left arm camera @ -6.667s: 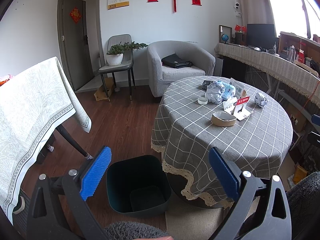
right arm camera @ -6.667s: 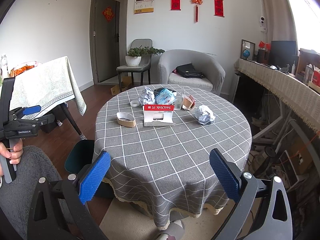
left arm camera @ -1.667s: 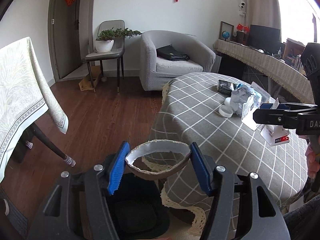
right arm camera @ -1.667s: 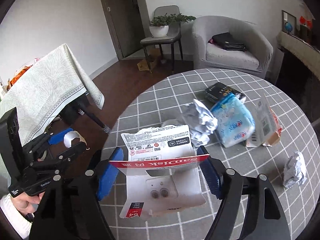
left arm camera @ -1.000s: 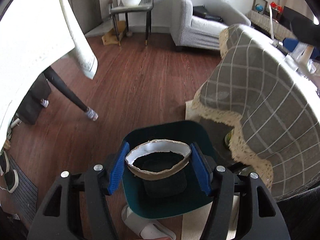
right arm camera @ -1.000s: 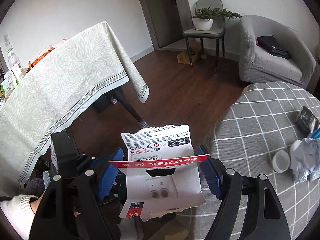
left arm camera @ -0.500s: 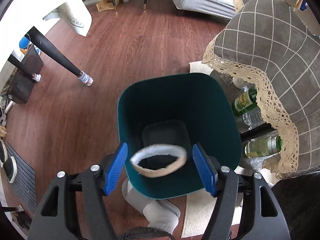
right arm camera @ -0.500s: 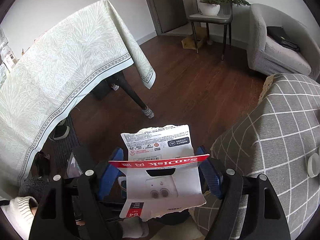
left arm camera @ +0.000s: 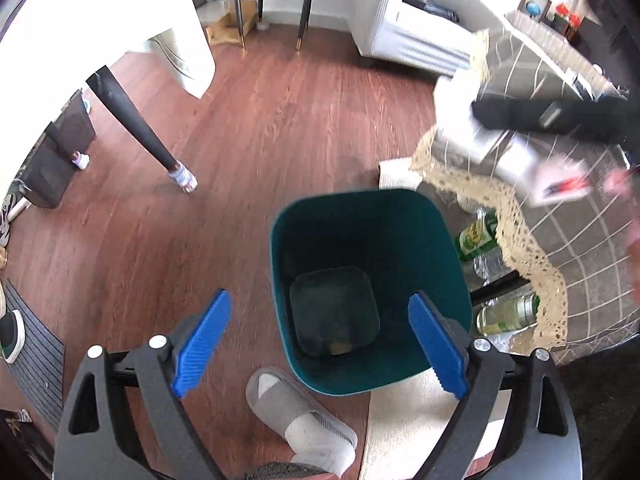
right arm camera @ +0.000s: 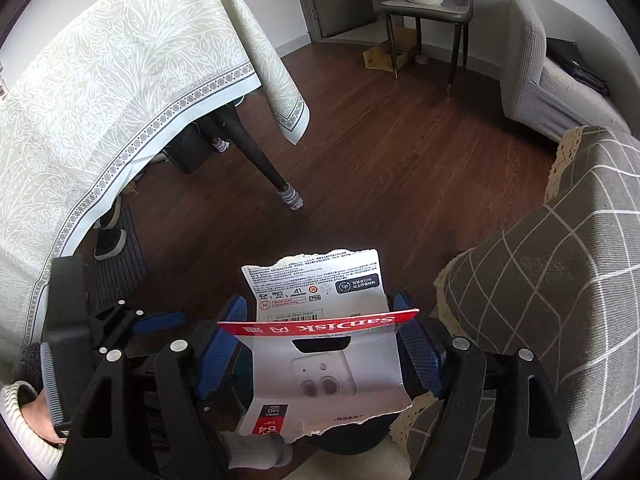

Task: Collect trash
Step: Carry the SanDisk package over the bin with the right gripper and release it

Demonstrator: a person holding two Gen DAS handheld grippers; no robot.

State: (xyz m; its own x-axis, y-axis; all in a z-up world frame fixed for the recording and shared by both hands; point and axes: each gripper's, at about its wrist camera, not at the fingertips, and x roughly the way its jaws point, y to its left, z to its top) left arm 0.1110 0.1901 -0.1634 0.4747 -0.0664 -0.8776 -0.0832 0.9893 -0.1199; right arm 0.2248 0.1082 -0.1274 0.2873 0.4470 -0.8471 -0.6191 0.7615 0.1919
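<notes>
Gone from the left gripper [left arm camera: 318, 344] is the cardboard tape ring it carried half a second ago; its blue pads now stand wide apart with nothing between them, hanging over the near rim of the teal trash bin [left arm camera: 456, 276]. Something small and brownish lies low on the bin's dark floor [left arm camera: 340, 347], though it is too dim to say whether that is the ring. The bin stands on the wooden floorboards, just beside the lace hem of the grey checked tablecloth [left arm camera: 576, 248]. Between the bin and the table's underside lie a few bottles [left arm camera: 506, 314], one with a green label. A grey slipper [left arm camera: 280, 400] with a white sock in it sits right in front of the bin, close to the left gripper.

The right gripper [right arm camera: 320, 350] is clamped on the torn SanDisk card package [right arm camera: 326, 344], red strip across the middle, white backing sticking up above the pads and a ragged edge hanging below. From the bin it shows as a blurred white and red shape up beside the tablecloth edge, above and beyond the bin's far corner. Under the package, only a dark sliver of the bin shows. Farther off from the bin, a pale patterned cloth [right arm camera: 120, 100] drapes over another table with a black leg.
</notes>
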